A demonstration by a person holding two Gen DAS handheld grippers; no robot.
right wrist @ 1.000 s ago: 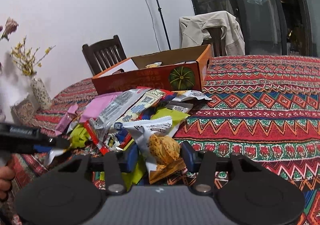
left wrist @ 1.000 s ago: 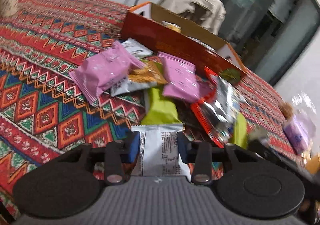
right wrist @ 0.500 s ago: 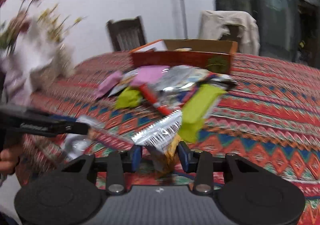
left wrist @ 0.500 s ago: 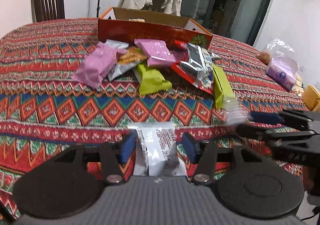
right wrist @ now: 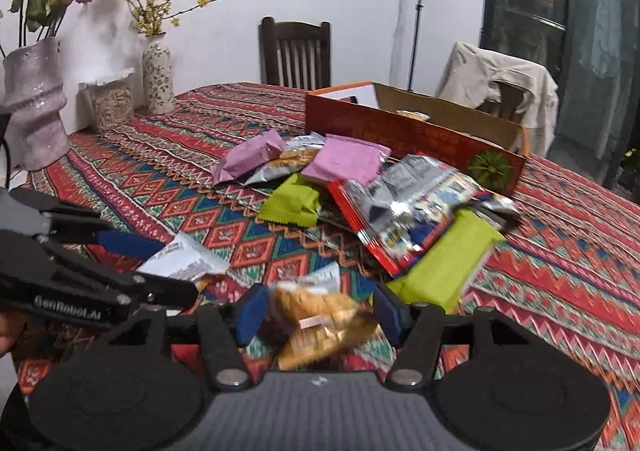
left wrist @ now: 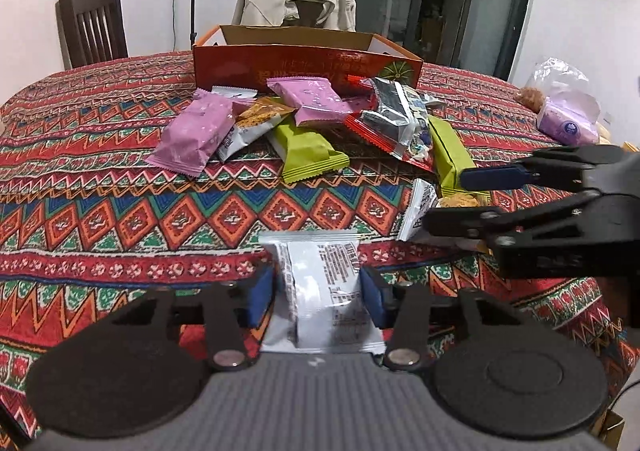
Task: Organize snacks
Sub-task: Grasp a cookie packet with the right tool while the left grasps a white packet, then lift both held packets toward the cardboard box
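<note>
Snacks (left wrist: 308, 123): most heaped ahead of both claws, before box (left wrist: 304, 65) | left claw (left wrist: 318, 287) pinches white packet (left wrist: 324, 291) | right claw (right wrist: 316, 311) grips cookie packet (right wrist: 320, 315) | box holds at least one item (contents mostly hidden) | judged early, most unsorted on desk (left wrist: 100, 187)

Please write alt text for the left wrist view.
The left gripper holds a white packet above a patterned tablecloth. Beyond lies a pile of pink, green and silver snacks before a red box; the right gripper holds another packet at right.
</note>
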